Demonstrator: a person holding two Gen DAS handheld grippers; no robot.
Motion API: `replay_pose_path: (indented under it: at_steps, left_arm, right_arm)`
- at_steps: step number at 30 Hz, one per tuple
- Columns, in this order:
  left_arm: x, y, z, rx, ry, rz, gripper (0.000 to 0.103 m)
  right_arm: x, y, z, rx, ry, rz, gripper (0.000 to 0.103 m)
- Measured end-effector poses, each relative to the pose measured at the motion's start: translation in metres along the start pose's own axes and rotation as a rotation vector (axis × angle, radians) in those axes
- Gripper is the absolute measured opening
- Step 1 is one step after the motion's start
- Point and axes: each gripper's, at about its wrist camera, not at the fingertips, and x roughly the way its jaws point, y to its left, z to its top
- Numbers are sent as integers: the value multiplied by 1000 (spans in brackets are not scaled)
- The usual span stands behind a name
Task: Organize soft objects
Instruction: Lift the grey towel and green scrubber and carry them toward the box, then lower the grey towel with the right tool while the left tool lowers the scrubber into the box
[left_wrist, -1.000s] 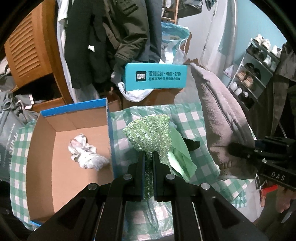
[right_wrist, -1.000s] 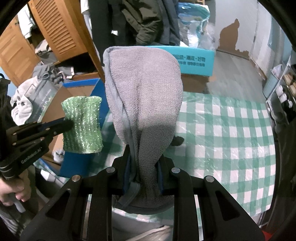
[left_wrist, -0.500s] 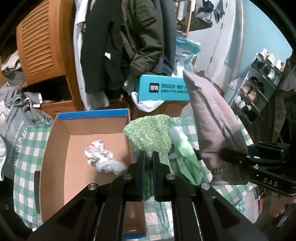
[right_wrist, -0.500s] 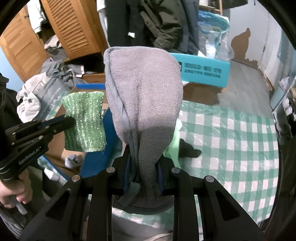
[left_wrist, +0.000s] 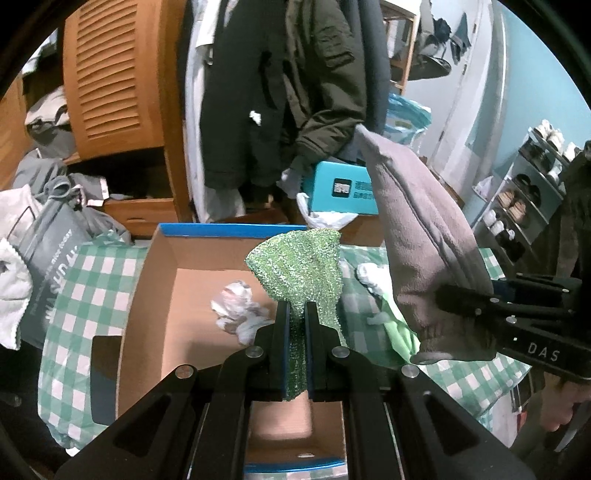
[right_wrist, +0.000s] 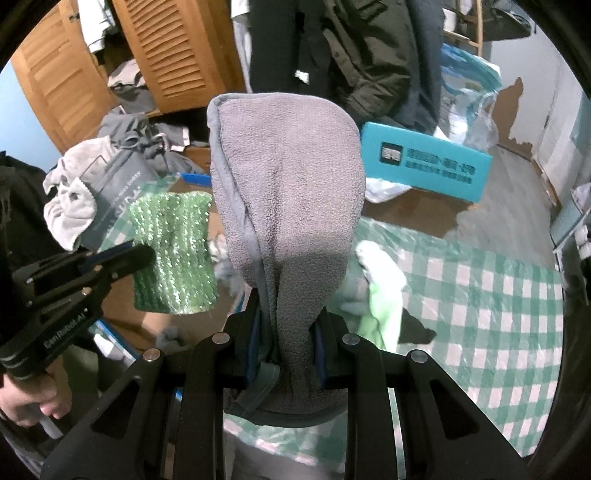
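Observation:
My left gripper (left_wrist: 296, 314) is shut on a sparkly green cloth (left_wrist: 299, 266) and holds it over the right part of an open cardboard box (left_wrist: 162, 295) with blue edges. A crumpled white cloth (left_wrist: 236, 306) lies in the box. My right gripper (right_wrist: 286, 314) is shut on a grey towel (right_wrist: 284, 184) that stands up and hides much of its view. It holds the towel above the table, to the right of the box. In the right wrist view the left gripper (right_wrist: 144, 254) and green cloth (right_wrist: 173, 254) are at the left. A light green cloth (left_wrist: 397, 328) lies on the checked tablecloth (right_wrist: 480, 295).
A teal box (right_wrist: 424, 166) stands behind the table. Dark coats (left_wrist: 280, 92) hang at the back beside a wooden louvred cabinet (left_wrist: 110, 74). A grey bag (left_wrist: 44, 258) and clothes are piled at the left. A shoe rack (left_wrist: 524, 195) stands at the right.
Both grippers have moved left toward the box with their cloths. The green cloth, earlier over the tablecloth beside the box, now hangs over the box's right part.

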Motion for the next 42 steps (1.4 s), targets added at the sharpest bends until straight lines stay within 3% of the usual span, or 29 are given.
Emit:
replay_pose_path:
  at_steps: [17, 35, 37, 40, 42]
  left_arm:
    - [4, 56, -11, -69, 25, 59, 7]
    - [28, 94, -30, -136, 125, 124, 8]
    - [30, 98, -32, -149, 138, 140, 11]
    - [31, 101, -33, -163, 145, 151, 32]
    - [33, 101, -34, -163, 147, 155, 41]
  right_arm:
    - [40, 57, 27, -59, 48, 54, 22]
    - [98, 98, 22, -118, 169, 79, 23]
    - [103, 99, 21, -117, 184, 88, 31]
    - [107, 100, 21, -109, 195, 89, 48]
    - [108, 99, 20, -113, 195, 74, 51]
